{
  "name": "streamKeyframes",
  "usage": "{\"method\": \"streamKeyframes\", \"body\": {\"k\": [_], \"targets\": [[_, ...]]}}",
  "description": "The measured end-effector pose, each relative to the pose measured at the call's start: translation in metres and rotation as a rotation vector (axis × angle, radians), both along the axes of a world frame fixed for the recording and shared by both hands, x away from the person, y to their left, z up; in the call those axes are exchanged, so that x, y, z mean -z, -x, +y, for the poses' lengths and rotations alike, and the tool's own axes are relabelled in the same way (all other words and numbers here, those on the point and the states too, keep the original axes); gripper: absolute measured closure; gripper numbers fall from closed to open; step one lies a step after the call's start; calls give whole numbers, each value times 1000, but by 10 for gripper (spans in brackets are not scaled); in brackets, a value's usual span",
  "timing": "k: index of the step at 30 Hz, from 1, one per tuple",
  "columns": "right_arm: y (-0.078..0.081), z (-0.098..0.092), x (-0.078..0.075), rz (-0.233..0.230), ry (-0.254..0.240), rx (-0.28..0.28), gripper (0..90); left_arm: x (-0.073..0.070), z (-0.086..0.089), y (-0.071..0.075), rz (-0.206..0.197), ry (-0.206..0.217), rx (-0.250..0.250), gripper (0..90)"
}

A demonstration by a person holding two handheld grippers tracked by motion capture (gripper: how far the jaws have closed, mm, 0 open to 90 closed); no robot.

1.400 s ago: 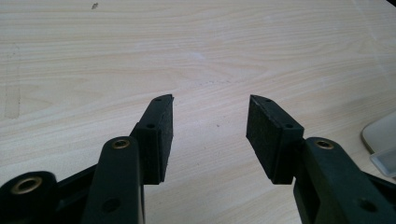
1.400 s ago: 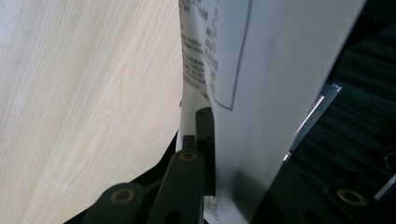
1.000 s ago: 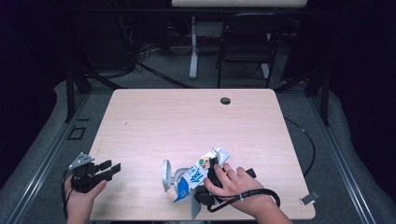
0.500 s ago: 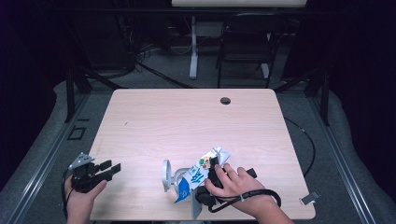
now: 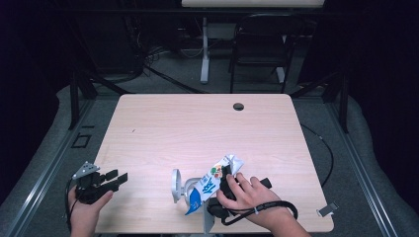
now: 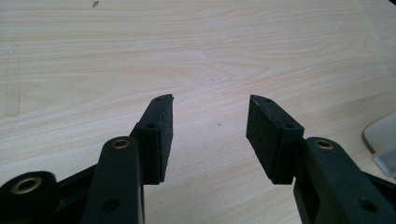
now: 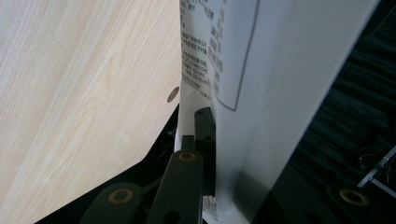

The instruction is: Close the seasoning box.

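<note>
Carton of drink, printed blue and white, lies tilted at the near edge of the surface, pinched flat-sided in the right gripper, whose jaws press on its panel. It looks light, thin-walled and easily crushed, so the stiffer folded edges seem the safest hold. Just left of the carton stands a white holder. Farther left, the left gripper hangs spread and empty. Beyond the carton, a dark chair.
</note>
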State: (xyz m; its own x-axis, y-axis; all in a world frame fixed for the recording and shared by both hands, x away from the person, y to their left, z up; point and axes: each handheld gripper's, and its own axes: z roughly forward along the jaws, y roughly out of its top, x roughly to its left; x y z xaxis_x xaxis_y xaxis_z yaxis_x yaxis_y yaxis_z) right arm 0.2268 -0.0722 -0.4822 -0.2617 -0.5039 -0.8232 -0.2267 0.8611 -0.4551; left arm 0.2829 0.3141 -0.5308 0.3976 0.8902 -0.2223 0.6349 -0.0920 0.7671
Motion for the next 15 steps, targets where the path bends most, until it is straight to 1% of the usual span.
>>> {"method": "streamKeyframes", "body": {"k": [1,5,7,10,13,15], "targets": [[0,0,0,4,-7,3,871,0,0,0,0,-1,1,514],[1,0,0,-1,-1,4,872,0,0,0,-1,-1,0,514],[3,1,-3,-24,37,20,873,0,0,0,-1,-2,2,514],[2,0,-2,-18,26,14,876,0,0,0,-1,-1,1,514],[2,1,-3,-21,32,20,886,0,0,0,-6,2,-3,514],[2,0,-3,-15,25,21,891,1,0,0,-8,4,-6,514]]}}
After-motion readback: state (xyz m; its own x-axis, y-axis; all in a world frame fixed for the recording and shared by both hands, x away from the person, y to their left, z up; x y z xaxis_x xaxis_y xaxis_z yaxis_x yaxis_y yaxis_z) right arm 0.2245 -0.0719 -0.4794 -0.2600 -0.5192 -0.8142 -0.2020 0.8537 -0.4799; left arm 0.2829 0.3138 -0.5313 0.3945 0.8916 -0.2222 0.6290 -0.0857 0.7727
